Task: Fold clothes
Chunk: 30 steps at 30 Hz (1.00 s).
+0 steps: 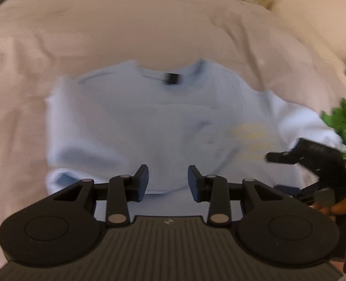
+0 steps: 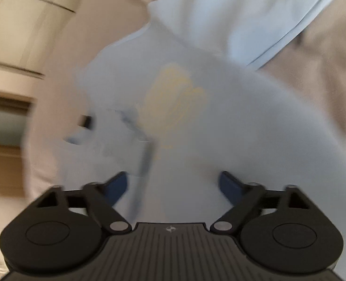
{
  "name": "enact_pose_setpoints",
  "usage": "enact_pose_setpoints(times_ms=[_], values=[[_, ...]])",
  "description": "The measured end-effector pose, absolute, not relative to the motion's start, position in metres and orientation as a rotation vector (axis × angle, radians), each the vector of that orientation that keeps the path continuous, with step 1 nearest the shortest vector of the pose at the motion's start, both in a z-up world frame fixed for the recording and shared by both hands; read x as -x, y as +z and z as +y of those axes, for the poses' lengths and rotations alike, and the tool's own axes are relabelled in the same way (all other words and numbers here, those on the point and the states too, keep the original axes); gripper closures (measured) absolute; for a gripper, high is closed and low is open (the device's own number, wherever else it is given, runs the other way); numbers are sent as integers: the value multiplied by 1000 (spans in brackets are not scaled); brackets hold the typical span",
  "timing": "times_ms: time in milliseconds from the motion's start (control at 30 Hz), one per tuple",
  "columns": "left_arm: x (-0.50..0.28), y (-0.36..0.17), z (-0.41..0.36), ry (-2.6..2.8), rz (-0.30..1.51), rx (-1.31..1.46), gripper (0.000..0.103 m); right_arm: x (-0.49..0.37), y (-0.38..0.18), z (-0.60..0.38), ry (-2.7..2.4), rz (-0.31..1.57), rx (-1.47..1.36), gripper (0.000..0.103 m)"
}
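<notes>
Blue pads sit on the tips of the left tongs (image 1: 168,182), and the two black fingers stand apart with nothing between them. Right in front of those tips lies the light blue shirt (image 1: 135,126), spread out on the pinkish bed cover (image 1: 130,28). The near edge of the shirt runs under the gap between the fingers. A bit farther up is the neck of the shirt, with a small dark tag (image 1: 173,78) in the middle. On the right part of the shirt there is a pale yellow print (image 1: 252,140). Next to that print the right tongs (image 1: 290,157) come in from the side as a dark shape, low over the shirt, and part of a hand (image 1: 336,207) shows near the edge. Something green (image 1: 341,121) lies just past the shirt's right sleeve. In the right wrist view, the right tongs (image 2: 174,185) stand wide, and the shirt (image 2: 219,128) fills the space in front of them. The picture is blurry, so I cannot tell if the pads touch the cloth. The yellow print (image 2: 175,103) is a little past the tips. Farther off, a hemmed band of the shirt (image 2: 290,30) runs across the bed cover (image 2: 325,75).
</notes>
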<state>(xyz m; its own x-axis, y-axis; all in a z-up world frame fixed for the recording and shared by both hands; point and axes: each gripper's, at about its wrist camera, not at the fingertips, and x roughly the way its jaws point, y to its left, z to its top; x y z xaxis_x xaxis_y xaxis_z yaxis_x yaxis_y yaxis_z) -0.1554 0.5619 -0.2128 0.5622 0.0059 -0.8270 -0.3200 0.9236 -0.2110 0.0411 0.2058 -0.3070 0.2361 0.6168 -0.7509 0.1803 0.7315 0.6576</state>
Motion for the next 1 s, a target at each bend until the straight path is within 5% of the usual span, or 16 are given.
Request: enact_pose_setpoints(times_ms=[333,400,433,667,867,1000], values=[[176,-221,600,418,987,338,72,-72,-340,261,381,1301,-714,30],[178,-226,602,430,996,340,72,-77,-338,270,419,1282,-697,56],[179,-229,601,430,997,341,72,-80,-332,275,475,1275,-682,94],[179,-245,584,388,1042,277,73,-58,-230,253,638,820,-487,96],[174,-263,574,387,1087,211,76,-72,-310,208,335,1150,-492,96],[176,-257,574,383,1073,191,77,-62,-305,208,333,1118,-496,96]])
